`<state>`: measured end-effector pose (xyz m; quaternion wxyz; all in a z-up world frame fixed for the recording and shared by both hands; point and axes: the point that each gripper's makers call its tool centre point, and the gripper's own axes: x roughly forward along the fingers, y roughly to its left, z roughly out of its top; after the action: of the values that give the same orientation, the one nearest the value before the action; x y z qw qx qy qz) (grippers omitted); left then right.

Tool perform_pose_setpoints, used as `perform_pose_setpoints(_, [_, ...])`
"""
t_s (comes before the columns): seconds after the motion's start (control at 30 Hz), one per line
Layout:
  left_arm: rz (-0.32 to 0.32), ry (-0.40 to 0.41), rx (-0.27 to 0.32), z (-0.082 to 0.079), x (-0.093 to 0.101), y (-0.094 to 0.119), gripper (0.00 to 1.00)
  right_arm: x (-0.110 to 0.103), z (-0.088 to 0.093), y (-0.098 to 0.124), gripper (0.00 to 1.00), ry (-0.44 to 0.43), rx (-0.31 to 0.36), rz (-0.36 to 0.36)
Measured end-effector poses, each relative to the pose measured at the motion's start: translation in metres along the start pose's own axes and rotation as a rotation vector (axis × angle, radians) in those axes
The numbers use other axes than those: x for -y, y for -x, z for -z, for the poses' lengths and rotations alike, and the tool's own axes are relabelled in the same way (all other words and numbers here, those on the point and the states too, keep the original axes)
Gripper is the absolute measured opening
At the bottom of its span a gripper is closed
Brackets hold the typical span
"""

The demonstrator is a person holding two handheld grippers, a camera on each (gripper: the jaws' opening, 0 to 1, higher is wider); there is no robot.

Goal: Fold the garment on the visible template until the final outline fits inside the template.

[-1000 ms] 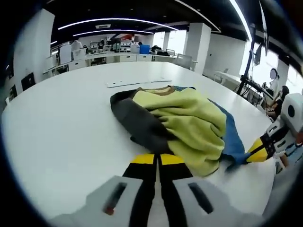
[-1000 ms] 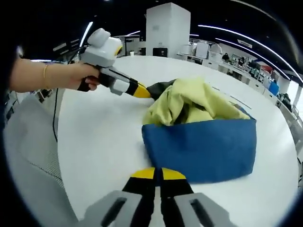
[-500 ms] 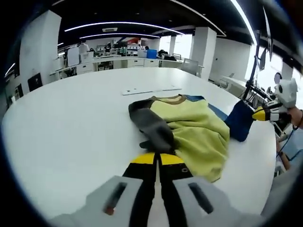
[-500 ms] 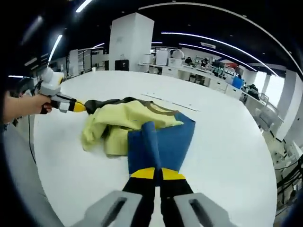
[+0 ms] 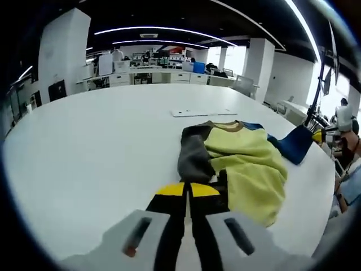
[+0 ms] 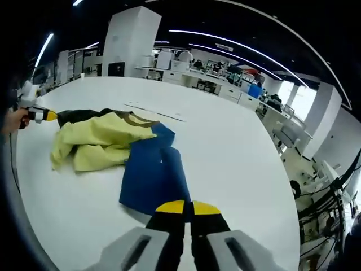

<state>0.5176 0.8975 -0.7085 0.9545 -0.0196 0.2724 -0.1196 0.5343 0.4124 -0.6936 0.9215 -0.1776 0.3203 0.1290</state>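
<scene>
Garment (image 6: 115,149) lies stretched across the white counter (image 6: 225,141), bare surface all around. Left gripper (image 5: 188,189) is clamped on its grey sleeve end; right gripper (image 6: 188,207) is clamped on its blue sleeve end.

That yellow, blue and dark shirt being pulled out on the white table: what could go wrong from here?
The garment is held at two ends: the left gripper on the dark sleeve, the right gripper on the blue part. A grip may slip. The yellow middle is bunched and may stay creased. The blue end lies near the table edge and might slide off.
</scene>
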Motion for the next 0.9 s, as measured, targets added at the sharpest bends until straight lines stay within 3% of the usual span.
perform_pose_setpoints(0.17, [-0.057, 0.007, -0.019, 0.004, -0.018, 0.003, 0.00, 0.030, 0.008, -0.003, 0.00, 0.008, -0.030, 0.055])
perform_pose_setpoints(0.33, [-0.076, 0.017, -0.025, 0.005, -0.027, 0.005, 0.00, 0.056, 0.012, -0.003, 0.00, -0.055, -0.032, 0.112])
perform_pose_setpoints(0.43, [-0.085, 0.028, -0.036, 0.008, -0.033, 0.003, 0.00, 0.070, 0.022, -0.006, 0.00, -0.143, -0.048, 0.141])
perform_pose_setpoints(0.6, [-0.099, 0.042, -0.053, 0.011, -0.041, 0.003, 0.00, 0.085, 0.037, -0.007, 0.00, -0.221, -0.071, 0.177])
perform_pose_setpoints(0.9, [-0.138, 0.035, -0.091, 0.013, -0.061, 0.003, 0.00, 0.110, 0.045, -0.006, 0.00, -0.248, -0.094, 0.225])
